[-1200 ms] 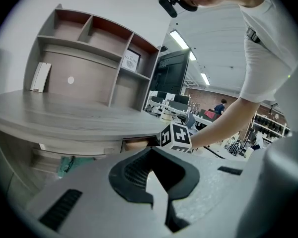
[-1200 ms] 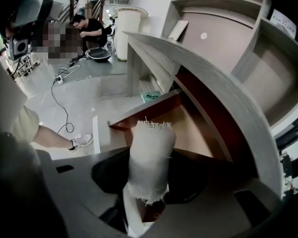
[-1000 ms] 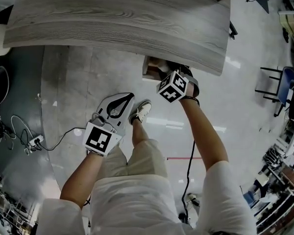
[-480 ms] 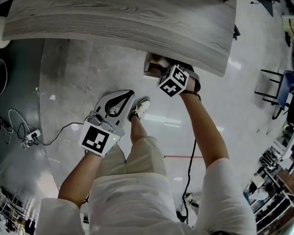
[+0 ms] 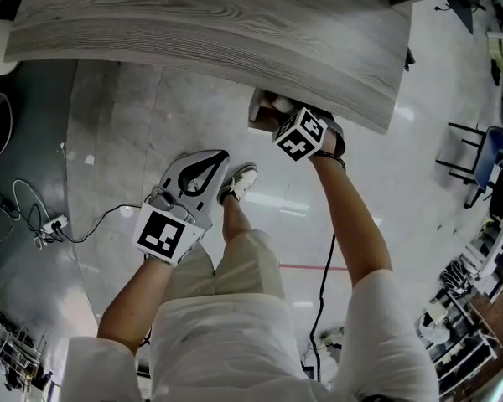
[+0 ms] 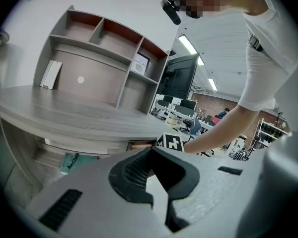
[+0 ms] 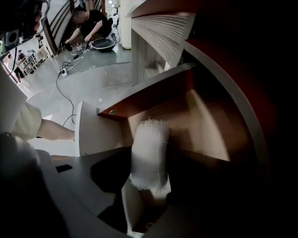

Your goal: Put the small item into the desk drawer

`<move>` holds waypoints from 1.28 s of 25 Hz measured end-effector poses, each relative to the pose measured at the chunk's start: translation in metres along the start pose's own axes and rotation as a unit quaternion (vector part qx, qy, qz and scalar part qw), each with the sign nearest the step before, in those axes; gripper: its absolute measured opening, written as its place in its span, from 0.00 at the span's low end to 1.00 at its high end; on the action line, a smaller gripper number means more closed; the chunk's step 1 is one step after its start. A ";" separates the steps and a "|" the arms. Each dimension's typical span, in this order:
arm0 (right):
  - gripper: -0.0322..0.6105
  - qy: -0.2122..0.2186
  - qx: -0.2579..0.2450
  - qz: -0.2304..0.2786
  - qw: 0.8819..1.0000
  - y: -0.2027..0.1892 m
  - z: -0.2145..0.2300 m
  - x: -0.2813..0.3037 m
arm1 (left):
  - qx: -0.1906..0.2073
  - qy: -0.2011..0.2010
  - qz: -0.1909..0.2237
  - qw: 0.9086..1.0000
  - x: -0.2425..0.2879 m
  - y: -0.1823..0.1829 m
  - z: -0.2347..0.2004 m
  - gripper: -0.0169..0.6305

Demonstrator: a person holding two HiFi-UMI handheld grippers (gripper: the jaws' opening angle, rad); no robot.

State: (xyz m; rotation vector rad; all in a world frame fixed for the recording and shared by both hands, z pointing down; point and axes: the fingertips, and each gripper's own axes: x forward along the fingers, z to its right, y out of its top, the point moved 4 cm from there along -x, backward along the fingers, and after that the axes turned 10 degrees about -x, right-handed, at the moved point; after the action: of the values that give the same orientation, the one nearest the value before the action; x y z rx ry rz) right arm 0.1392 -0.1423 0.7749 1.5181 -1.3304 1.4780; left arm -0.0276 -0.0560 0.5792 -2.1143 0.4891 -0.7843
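Observation:
A white gauze roll, the small item, stands upright between the jaws of my right gripper inside the open brown drawer. Those jaws are opening and stand wide around the roll. In the head view only the right gripper's marker cube shows, at the drawer under the edge of the grey wood desk. My left gripper hangs shut and empty over the floor, left of the drawer. Its tips meet in the left gripper view.
A shelf unit stands on the desk, with a green item beneath it. A cable and power strip lie on the floor at left. My shoe is below the drawer. Chairs stand at right.
The right gripper's marker cube has edged slightly up and right toward the desk edge. The left gripper has barely shifted.

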 end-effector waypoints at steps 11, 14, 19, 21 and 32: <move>0.37 0.006 0.008 0.013 1.000 0.003 0.001 -0.003 | -0.003 0.001 -0.007 1.000 0.001 -0.004 0.000 0.03; 0.34 0.010 0.001 0.013 1.000 0.004 0.000 -0.003 | -0.002 -0.002 -0.009 1.000 0.001 -0.004 0.001 0.03; 0.36 0.018 0.009 0.020 1.000 0.004 -0.001 -0.005 | -0.004 -0.001 -0.009 1.000 -0.001 -0.006 0.001 0.03; 0.37 0.020 0.023 0.025 0.999 0.003 0.000 -0.007 | -0.003 -0.001 -0.009 1.000 -0.002 -0.006 0.001 0.03; 0.38 -0.003 0.025 0.027 0.999 0.005 -0.002 -0.024 | 0.003 -0.013 -0.001 1.000 -0.012 0.002 0.001 0.03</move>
State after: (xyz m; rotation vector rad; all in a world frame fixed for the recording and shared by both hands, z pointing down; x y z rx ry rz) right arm 0.1375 -0.1364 0.7509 1.5307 -1.3570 1.5510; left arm -0.0361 -0.0501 0.5728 -2.1178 0.4706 -0.7576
